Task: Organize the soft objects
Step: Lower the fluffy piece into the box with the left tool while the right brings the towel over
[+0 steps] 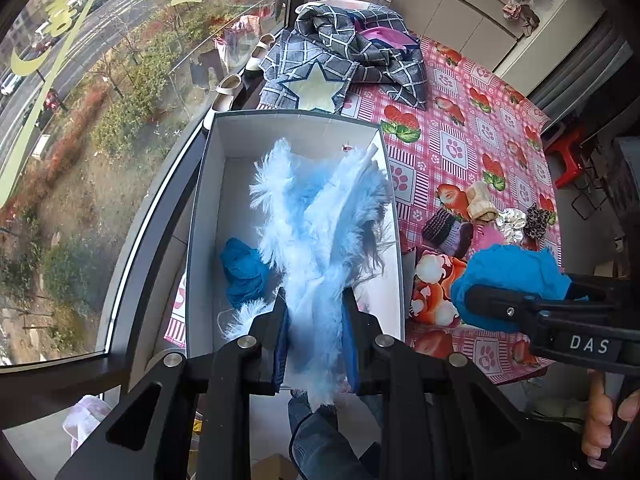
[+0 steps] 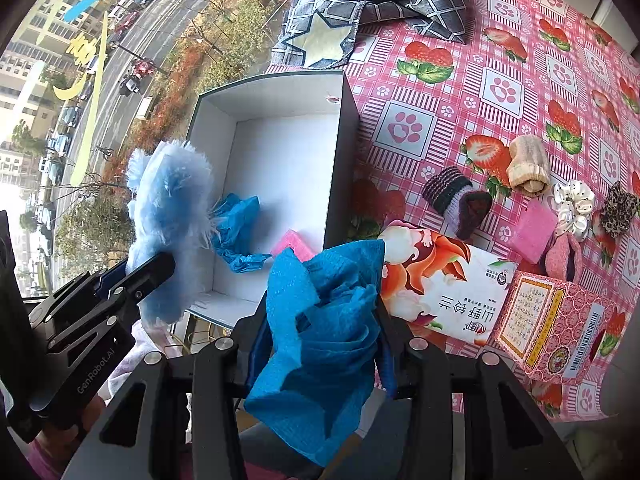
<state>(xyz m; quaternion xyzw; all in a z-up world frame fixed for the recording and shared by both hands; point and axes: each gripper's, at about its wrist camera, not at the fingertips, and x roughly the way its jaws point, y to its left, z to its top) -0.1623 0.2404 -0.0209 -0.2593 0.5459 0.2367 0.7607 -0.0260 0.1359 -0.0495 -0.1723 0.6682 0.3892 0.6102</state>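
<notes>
Left claw [image 1: 314,336] on fluffy fabric [image 1: 320,220], seemingly over box [image 1: 296,120]

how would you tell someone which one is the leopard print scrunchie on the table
Start at the pink strawberry tablecloth and go to the cluster of small soft items right of the open white box. The leopard print scrunchie lies at its far right, beside a shiny white scrunchie. It alone has brown and black spots.

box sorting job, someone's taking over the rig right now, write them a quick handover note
Left tool: shut on the pale blue fluffy piece, over the open box.
Right tool: shut on a blue crinkled cloth, above the box's near corner.
Done: another blue cloth and a pink sponge lie in the box.
Left: drop both held items in; rolled socks, scrunchies and a pink pad wait on the tablecloth.
</notes>
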